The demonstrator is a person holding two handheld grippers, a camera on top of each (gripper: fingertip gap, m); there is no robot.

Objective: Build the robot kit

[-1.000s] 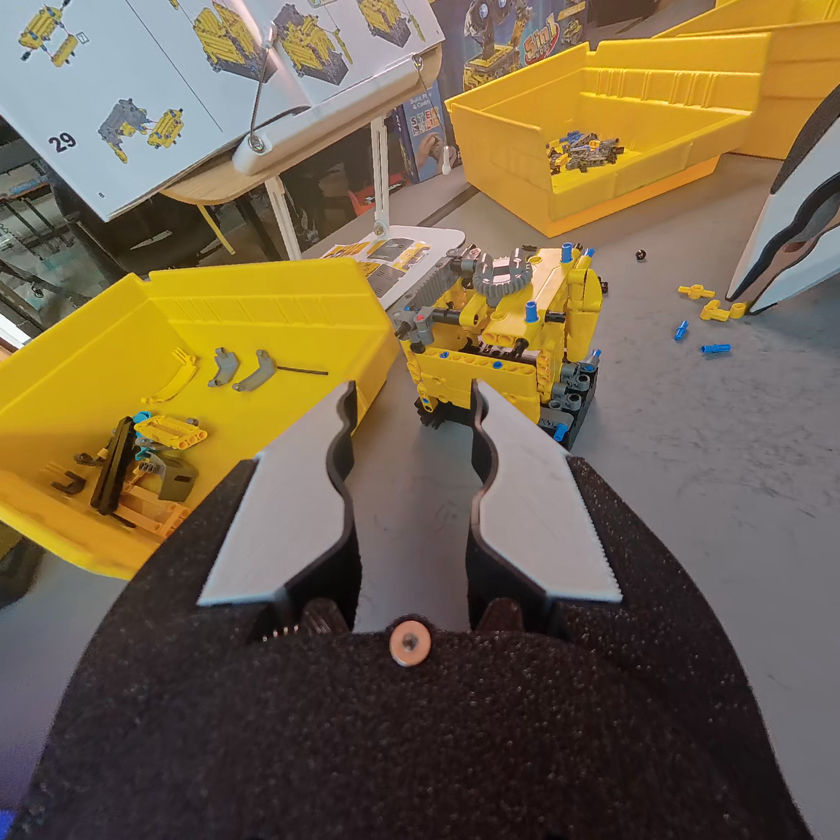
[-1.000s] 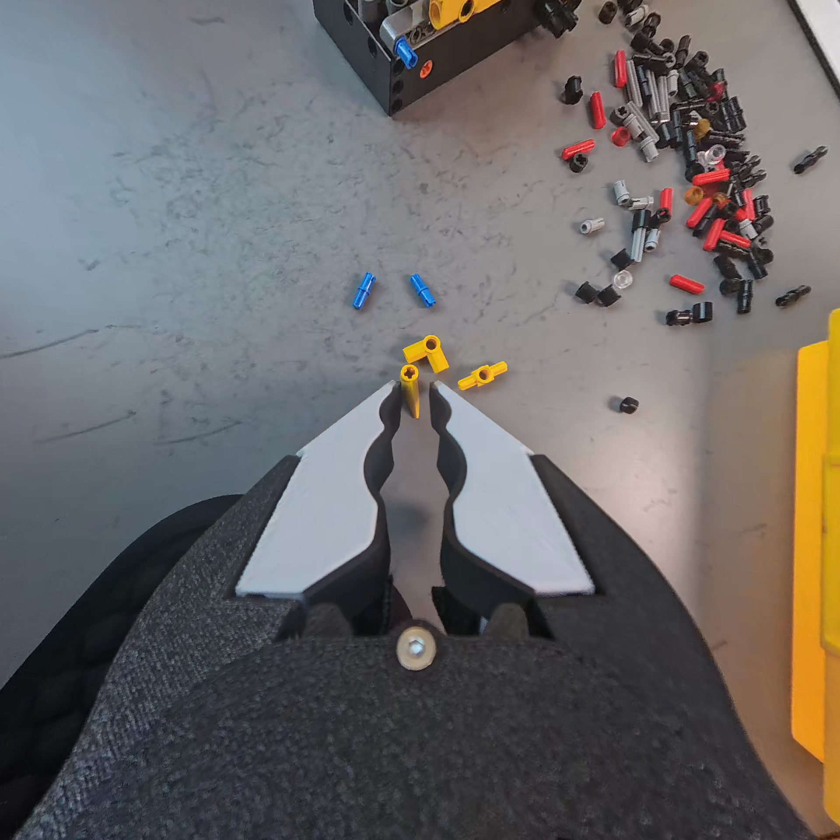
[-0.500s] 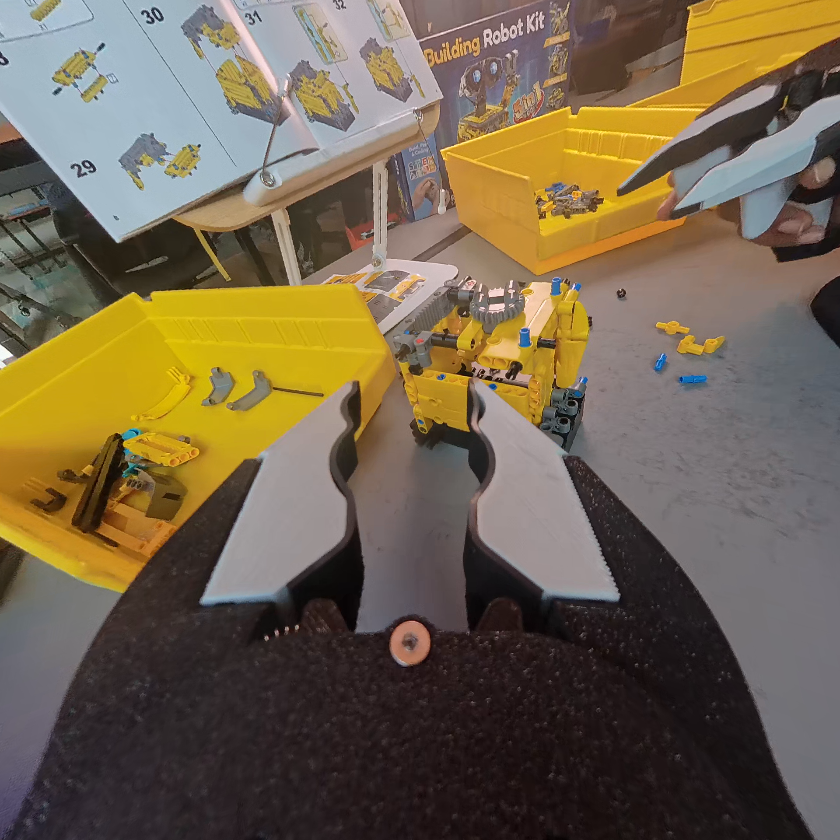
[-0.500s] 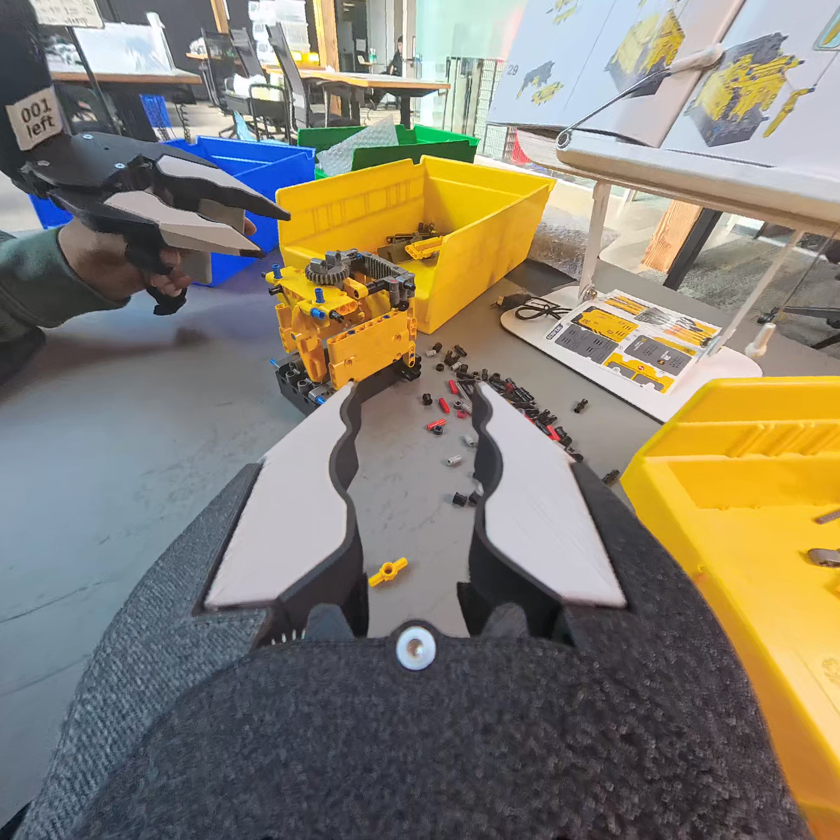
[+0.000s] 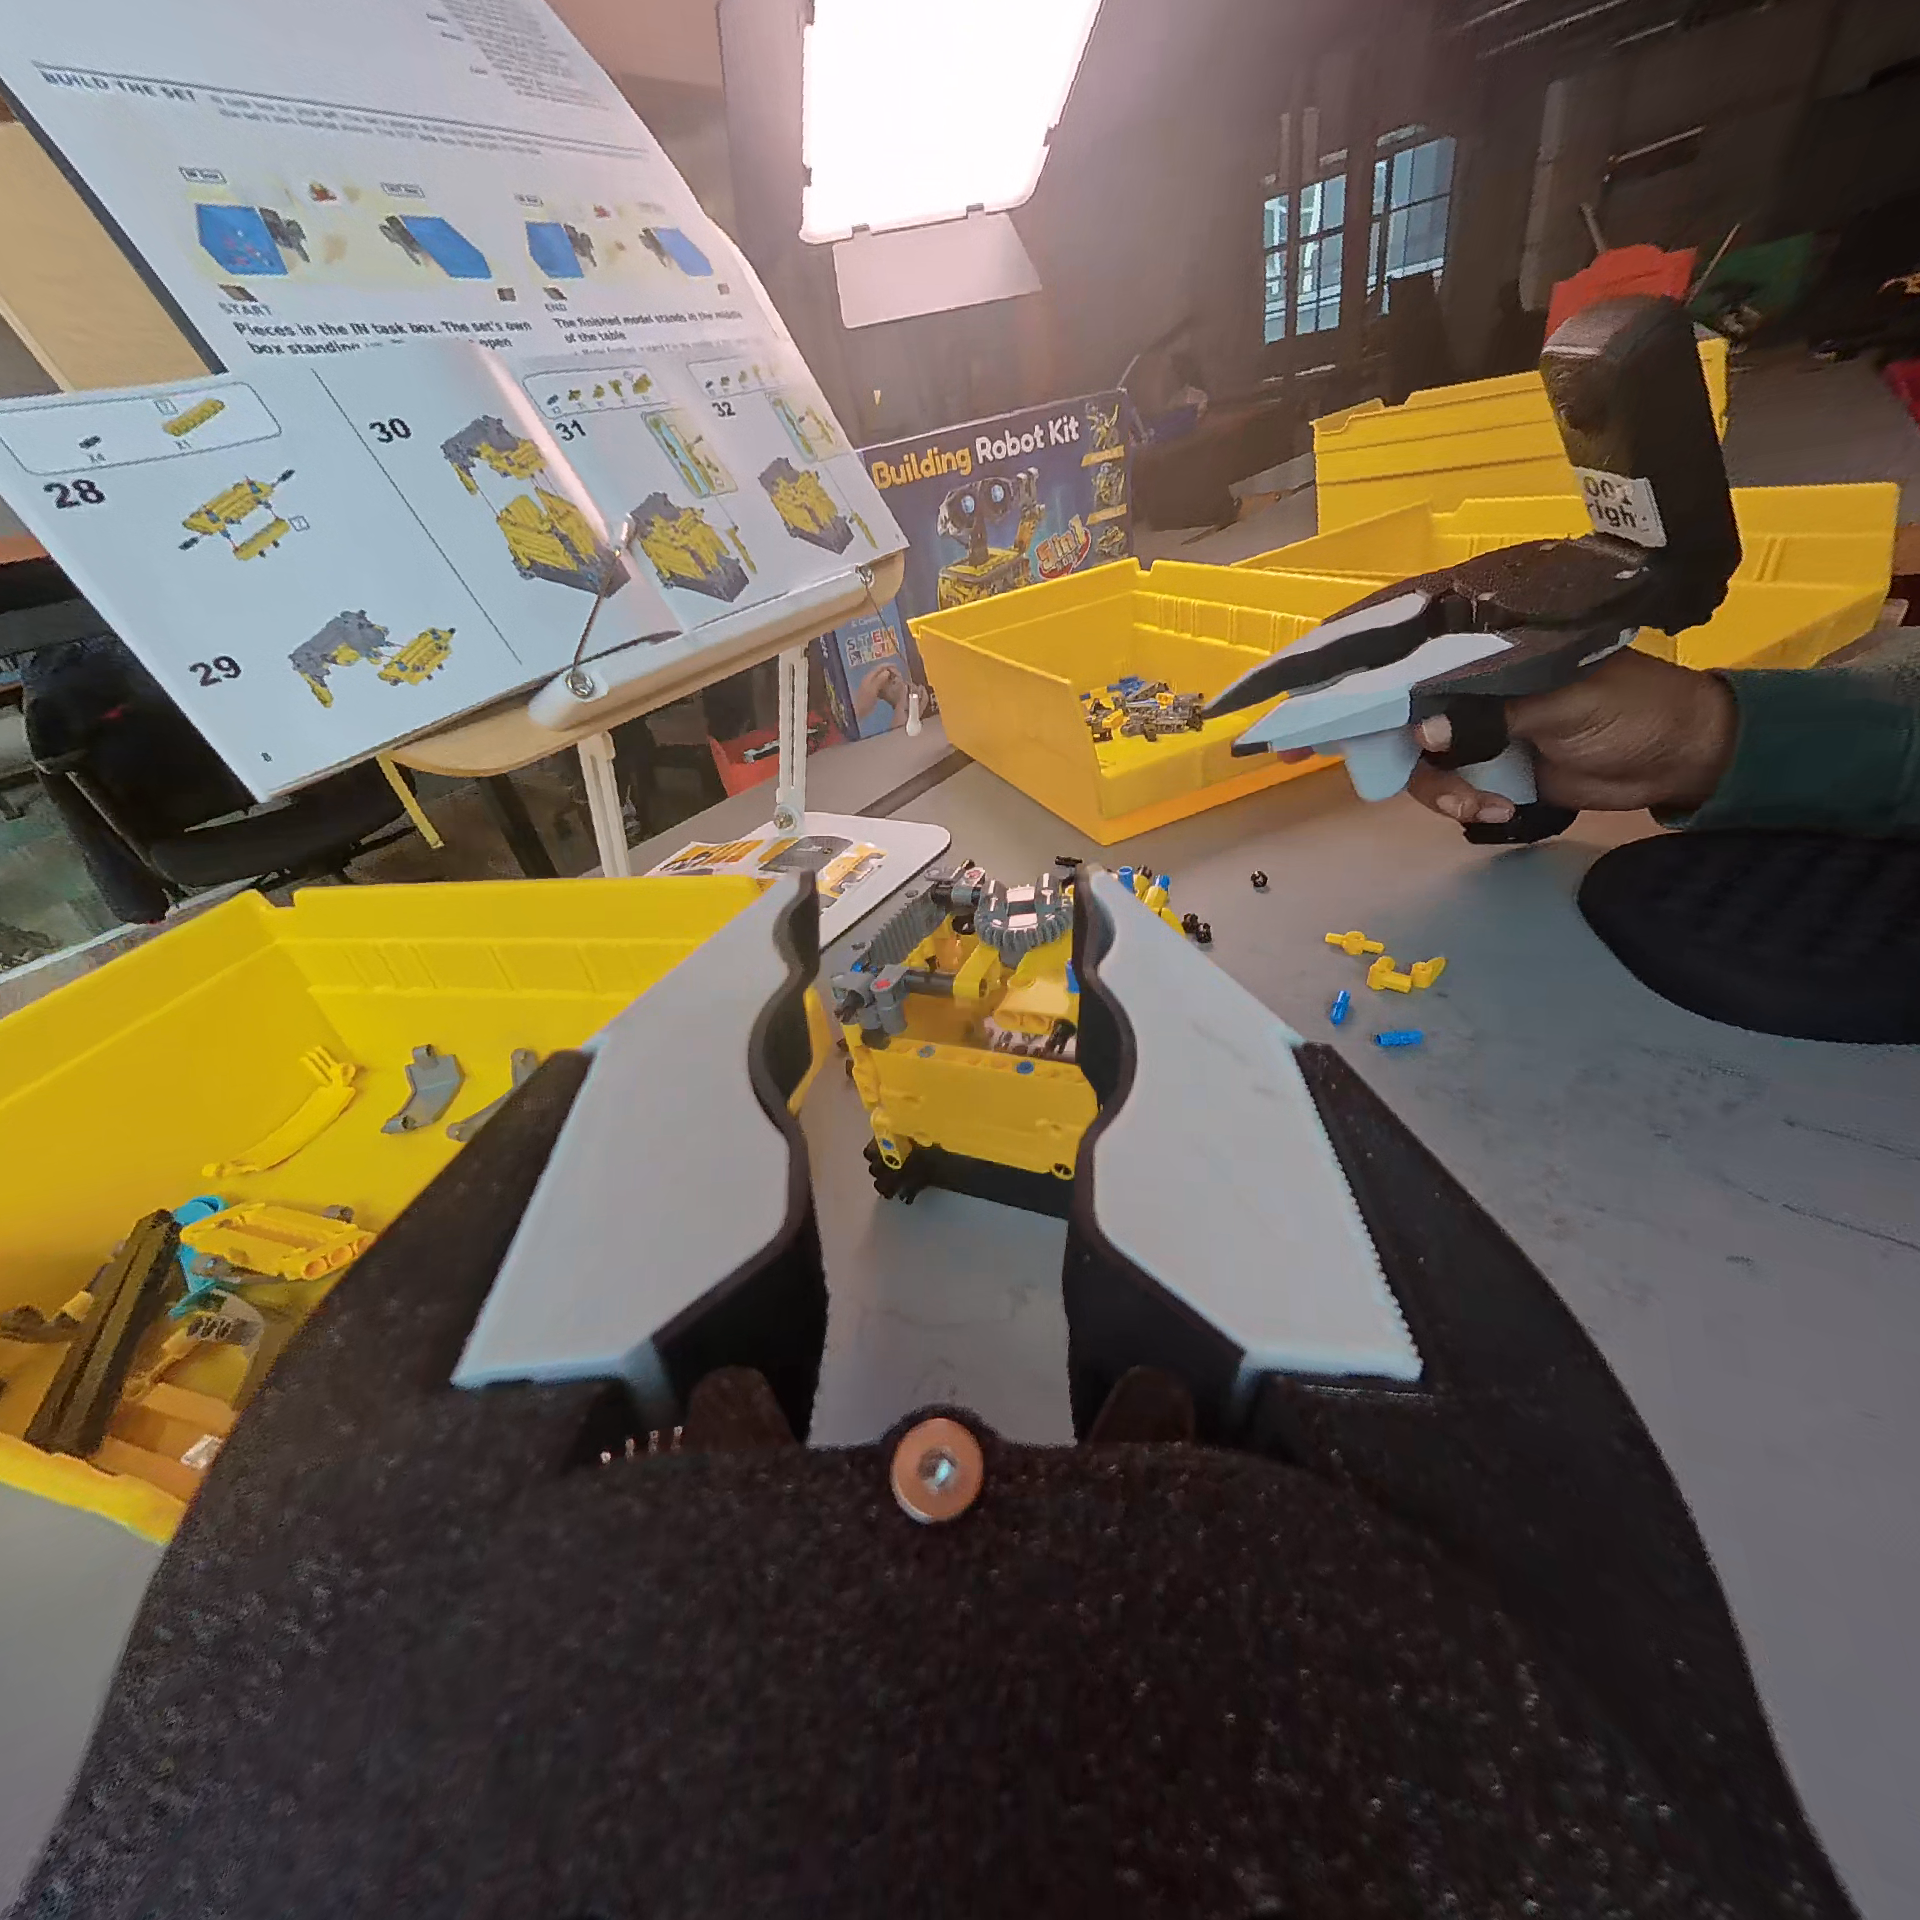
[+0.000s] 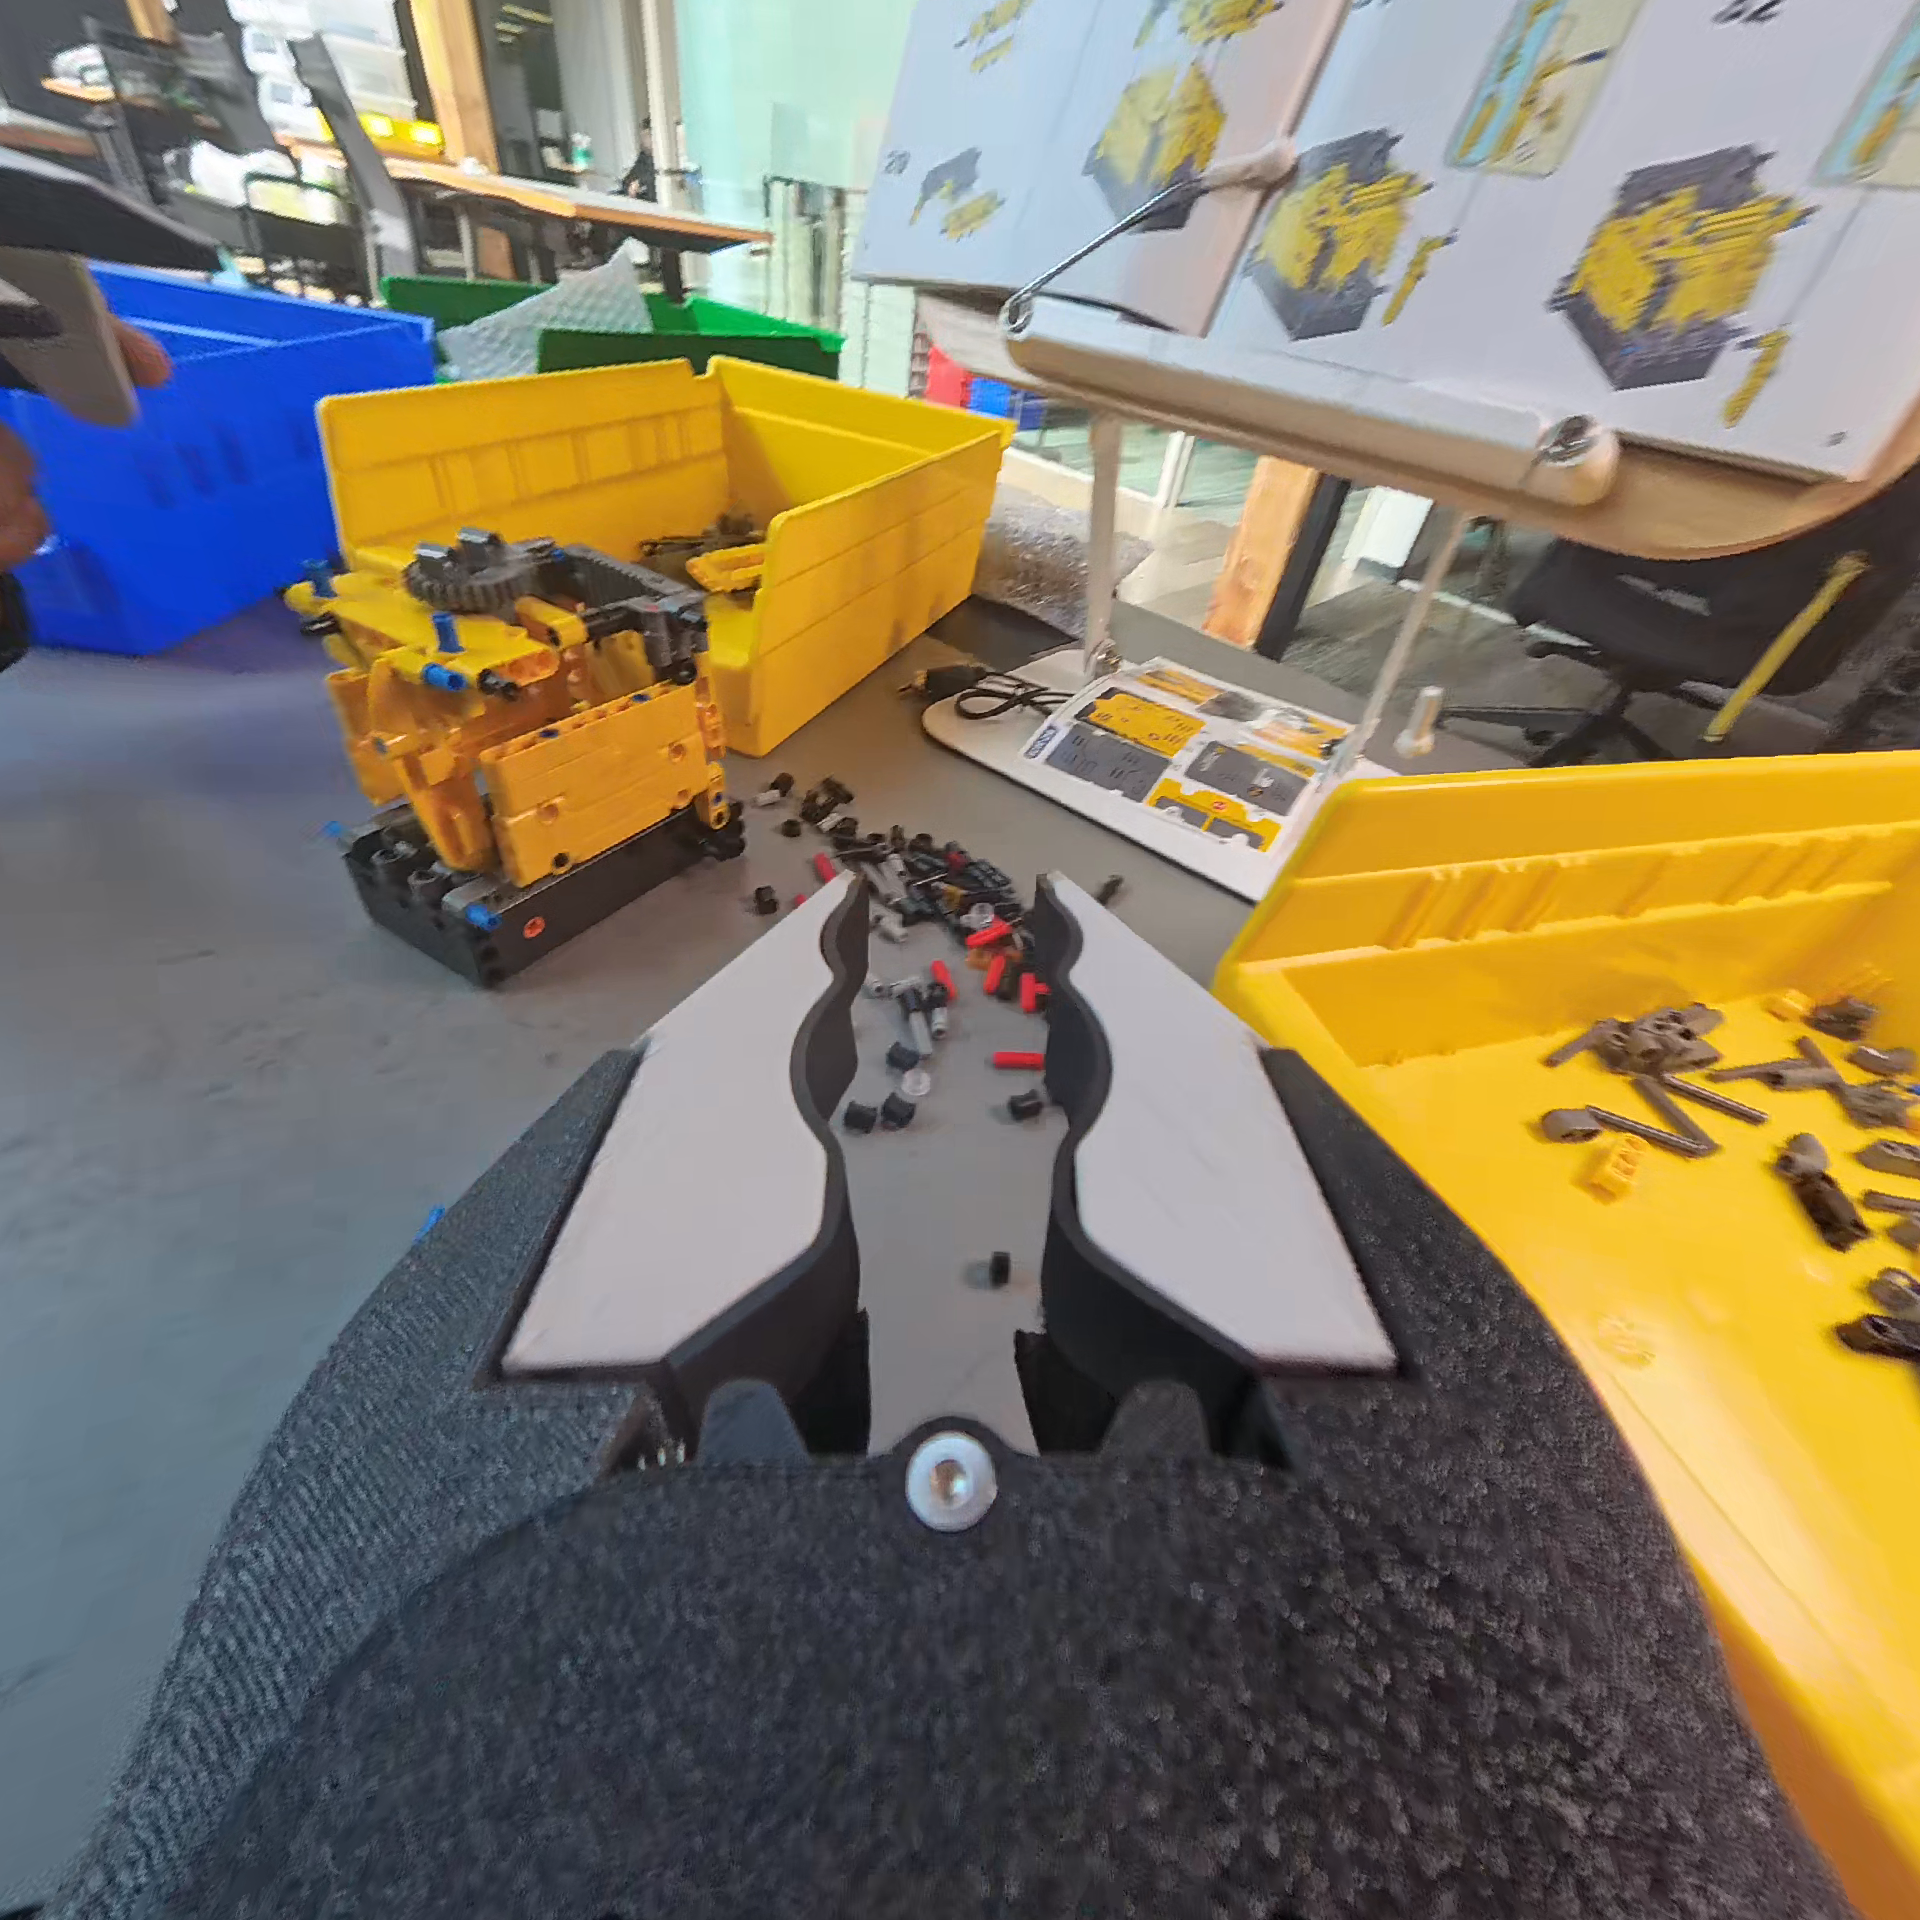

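**Both grippers empty above a cluttered tabletop**

Yellow bins flank the scene: one bin [image 5: 436,966] just left of the left gripper [image 5: 940,904] holds loose grey and yellow pieces, and another bin [image 6: 1558,935] sits right of the right gripper [image 6: 951,883]. An instruction booklet [image 5: 416,468] leans on a stand behind. A scatter of small black, red and grey pins [image 6: 935,935] lies beneath the right gripper's spread jaws. The yellow brick model [image 5: 966,1070] on its black base stands on the grey tabletop [image 5: 1558,1195], framed between the left gripper's parted, empty fingers.
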